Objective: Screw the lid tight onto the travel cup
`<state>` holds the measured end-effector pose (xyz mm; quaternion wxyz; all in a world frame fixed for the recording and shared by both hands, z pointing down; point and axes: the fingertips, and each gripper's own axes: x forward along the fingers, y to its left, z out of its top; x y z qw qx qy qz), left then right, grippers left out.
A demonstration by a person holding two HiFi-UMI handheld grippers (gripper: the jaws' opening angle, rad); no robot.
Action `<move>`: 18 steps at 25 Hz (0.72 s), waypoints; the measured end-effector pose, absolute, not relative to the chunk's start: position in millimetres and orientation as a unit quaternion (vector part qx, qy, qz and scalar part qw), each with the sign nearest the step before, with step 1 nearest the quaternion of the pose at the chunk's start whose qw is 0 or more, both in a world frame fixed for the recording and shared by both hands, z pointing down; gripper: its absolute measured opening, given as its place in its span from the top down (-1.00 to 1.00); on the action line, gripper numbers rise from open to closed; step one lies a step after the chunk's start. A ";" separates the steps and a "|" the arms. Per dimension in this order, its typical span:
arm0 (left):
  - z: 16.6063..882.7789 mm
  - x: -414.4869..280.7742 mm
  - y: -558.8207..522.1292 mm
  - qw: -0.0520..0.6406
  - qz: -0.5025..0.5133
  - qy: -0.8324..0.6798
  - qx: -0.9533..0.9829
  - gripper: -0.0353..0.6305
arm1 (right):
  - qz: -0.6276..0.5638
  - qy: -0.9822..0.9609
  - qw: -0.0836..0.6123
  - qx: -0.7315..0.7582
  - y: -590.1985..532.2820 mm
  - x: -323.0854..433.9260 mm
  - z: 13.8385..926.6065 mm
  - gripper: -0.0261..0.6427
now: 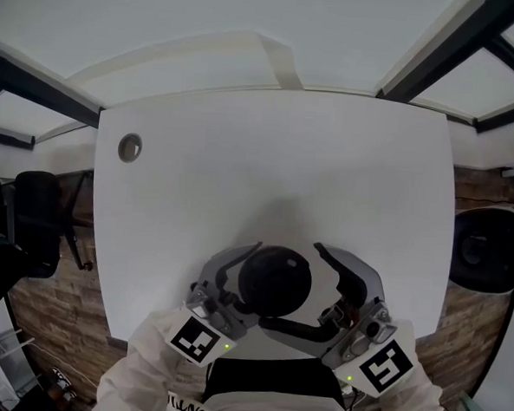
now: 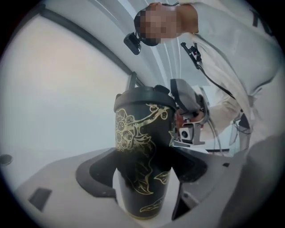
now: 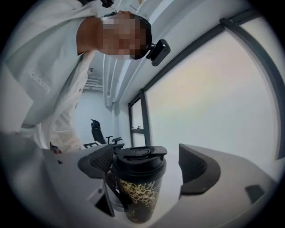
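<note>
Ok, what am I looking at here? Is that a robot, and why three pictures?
No robot: a person holds a two-jaw gripper in each hand. The top-down picture comes from a camera on the person's head, looking down at a white table; the other two come from cameras riding on the grippers. On the table stands a black cup with gold flowers, its lid on. The left gripper clamps the cup's body. The right gripper is open around the lid, one jaw right beside it, the other clear.
</note>
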<state>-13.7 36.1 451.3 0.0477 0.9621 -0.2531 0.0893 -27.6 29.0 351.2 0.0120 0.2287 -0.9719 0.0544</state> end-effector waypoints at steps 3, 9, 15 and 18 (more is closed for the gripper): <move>449.8 -10.8 36.5 0.038 0.094 -0.203 0.974 -0.24 | 0.041 -0.986 0.024 0.158 28.9 -32.0 353.6 -0.39; 449.9 -8.6 34.4 0.050 0.093 -0.138 0.985 -0.24 | 0.018 -0.996 0.060 0.059 29.9 -47.2 366.3 -0.39; 451.9 -9.1 28.7 0.062 0.085 -0.158 0.982 -0.24 | 0.034 -0.994 0.026 0.098 19.0 -47.0 363.0 -0.39; 451.8 -7.7 29.2 0.062 0.080 -0.193 0.976 -0.24 | 0.040 -0.986 0.015 0.158 17.5 -44.1 361.8 -0.38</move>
